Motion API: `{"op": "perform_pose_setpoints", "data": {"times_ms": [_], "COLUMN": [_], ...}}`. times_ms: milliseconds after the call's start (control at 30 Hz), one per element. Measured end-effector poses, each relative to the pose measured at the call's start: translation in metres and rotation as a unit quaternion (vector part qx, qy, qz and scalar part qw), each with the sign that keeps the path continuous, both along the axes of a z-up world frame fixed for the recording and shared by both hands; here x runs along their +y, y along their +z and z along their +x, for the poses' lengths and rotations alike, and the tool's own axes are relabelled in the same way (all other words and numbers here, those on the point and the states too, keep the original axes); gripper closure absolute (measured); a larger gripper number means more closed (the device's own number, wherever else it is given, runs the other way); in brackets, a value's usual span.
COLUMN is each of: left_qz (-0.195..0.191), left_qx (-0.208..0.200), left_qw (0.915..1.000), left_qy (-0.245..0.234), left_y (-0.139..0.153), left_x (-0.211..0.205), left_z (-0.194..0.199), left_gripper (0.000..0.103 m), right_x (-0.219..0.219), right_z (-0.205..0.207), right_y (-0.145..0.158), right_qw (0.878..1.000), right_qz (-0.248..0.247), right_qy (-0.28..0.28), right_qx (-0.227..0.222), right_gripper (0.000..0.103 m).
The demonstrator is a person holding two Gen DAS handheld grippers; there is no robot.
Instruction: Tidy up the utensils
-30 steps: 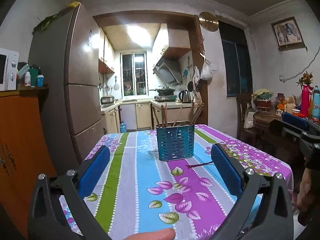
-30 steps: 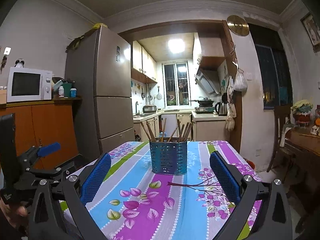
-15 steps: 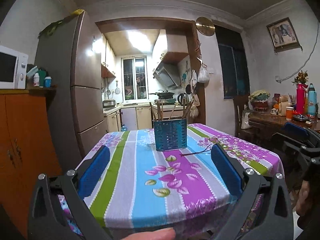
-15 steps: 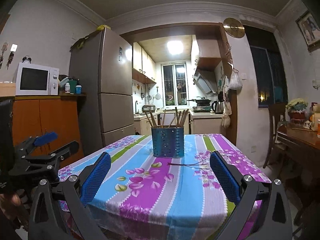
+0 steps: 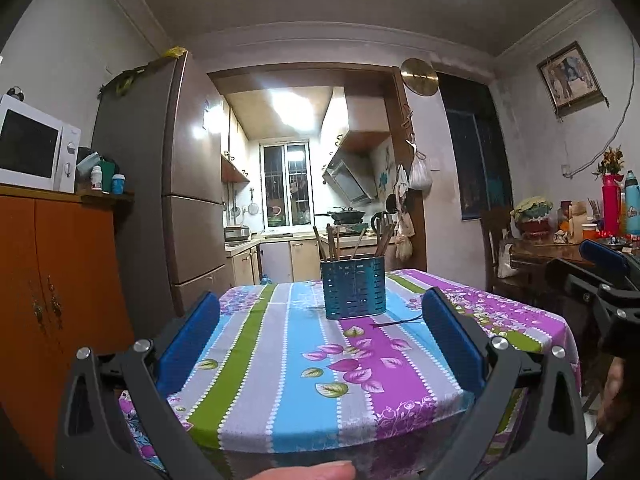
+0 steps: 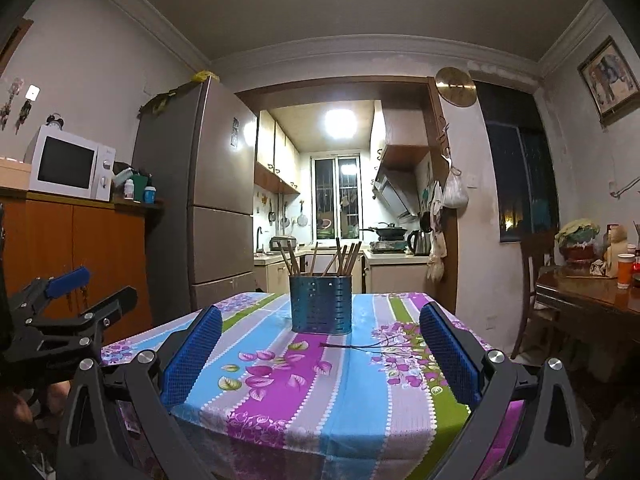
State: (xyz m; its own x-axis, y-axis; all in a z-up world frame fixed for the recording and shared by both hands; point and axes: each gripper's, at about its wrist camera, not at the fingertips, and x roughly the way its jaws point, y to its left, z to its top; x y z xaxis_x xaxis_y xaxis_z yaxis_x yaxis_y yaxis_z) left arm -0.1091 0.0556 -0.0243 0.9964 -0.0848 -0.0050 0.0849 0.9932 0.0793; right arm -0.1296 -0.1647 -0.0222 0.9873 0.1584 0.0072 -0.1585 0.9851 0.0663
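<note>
Nearest, the left gripper (image 5: pixel 320 344) and right gripper (image 6: pixel 320 352) hung short of the tabletop (image 6: pixel 280 392), fingers spread wide and empty; at twelve o'clock one chopstick (image 6: pixel 352 346) lay loose; beyond, the holder (image 6: pixel 321 304) held the rest, so one seemingly remained.

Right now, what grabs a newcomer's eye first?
The striped floral tablecloth fills the foreground. On it stands a blue perforated utensil holder full of wooden chopsticks, with one dark chopstick lying loose just to its right. The left gripper and right gripper hang open, short of the table.
</note>
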Motion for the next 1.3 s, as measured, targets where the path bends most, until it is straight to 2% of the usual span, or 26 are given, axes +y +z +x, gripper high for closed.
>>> {"op": "perform_pose_setpoints", "data": {"times_ms": [267, 933, 1300], "left_qz": [-0.007, -0.015, -0.022], "left_qx": [-0.014, 0.005, 0.002], "left_qw": [0.9999, 0.9998, 0.9996], "left_qy": [0.006, -0.013, -0.020], "left_y": [0.005, 0.010, 0.028], "left_x": [-0.002, -0.019, -0.025], "left_z": [0.002, 0.019, 0.014], "left_gripper": [0.005, 0.005, 0.005], "right_x": [-0.004, -0.006, -0.009], "right_z": [0.001, 0.012, 0.012], "right_y": [0.006, 0.013, 0.024], "right_qw": [1.000, 1.000, 1.000], "right_qz": [0.005, 0.001, -0.003], "right_qy": [-0.002, -0.004, -0.009], "right_qx": [-0.009, 0.005, 0.007], "right_gripper": [0.004, 0.004, 0.004]}}
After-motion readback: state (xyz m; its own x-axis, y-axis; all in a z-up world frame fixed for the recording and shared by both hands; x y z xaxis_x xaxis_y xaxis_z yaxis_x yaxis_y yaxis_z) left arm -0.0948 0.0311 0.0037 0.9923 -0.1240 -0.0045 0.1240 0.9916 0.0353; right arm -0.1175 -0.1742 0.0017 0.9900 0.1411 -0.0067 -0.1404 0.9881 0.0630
